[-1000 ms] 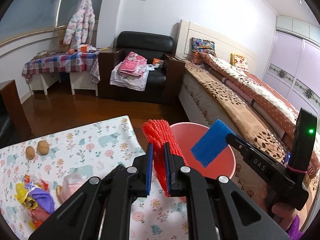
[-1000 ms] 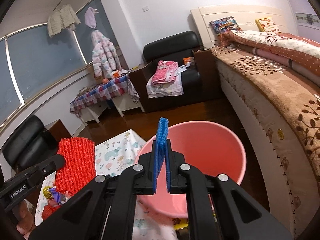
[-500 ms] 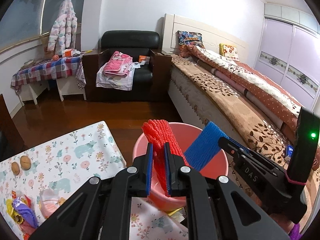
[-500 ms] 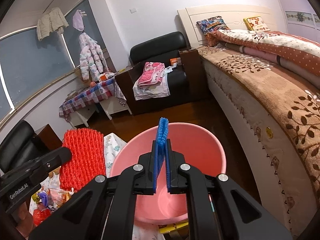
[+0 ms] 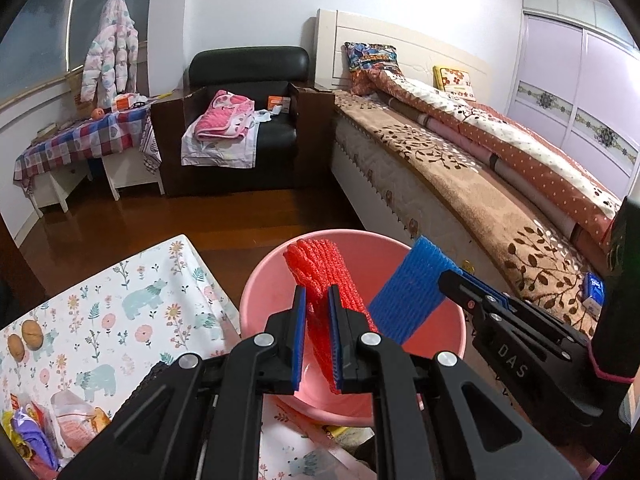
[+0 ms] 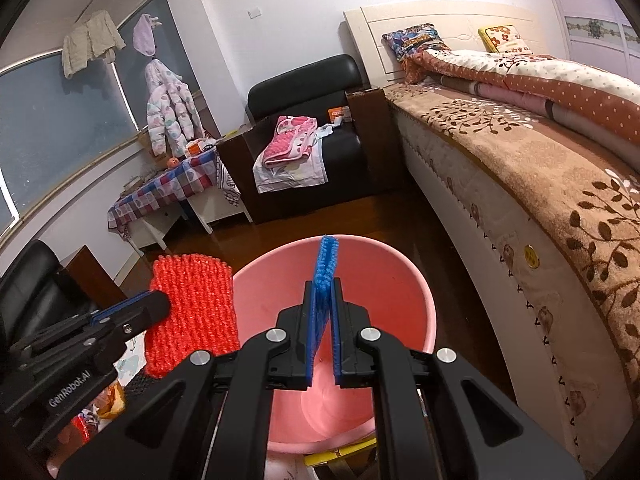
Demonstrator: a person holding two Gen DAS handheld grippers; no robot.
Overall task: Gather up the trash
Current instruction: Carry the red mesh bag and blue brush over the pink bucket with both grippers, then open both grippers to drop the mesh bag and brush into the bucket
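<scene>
Both pairs of jaws are clenched on foam netting: the left gripper (image 5: 317, 300) squeezes a red foam net (image 5: 320, 272) between its blue-lined pads, and the right gripper (image 6: 323, 292) pinches a blue foam net (image 6: 325, 264) so flat that its pads nearly meet. In the left wrist view the red net stands up out of the jaws, its upper end fanning out above the fingertips and its lower end hanging down between the fingers, all of it over the open mouth of a pink bucket (image 5: 256, 280). The blue net rises edge-on from the right gripper's tips, also above the bucket's interior, nearer the far rim in the right wrist view. Seen from the left camera, the right gripper comes in from the right with the blue net slanting over the bucket's right side, just beside the red one but apart from it. The bucket stands on the wooden floor (image 5: 200, 216) between a table with a floral cloth (image 5: 120, 312) and the bed (image 5: 480, 184). On that cloth lie two walnuts (image 5: 24, 340) and a heap of crumpled wrappers (image 5: 44, 432) at the near left corner.
</scene>
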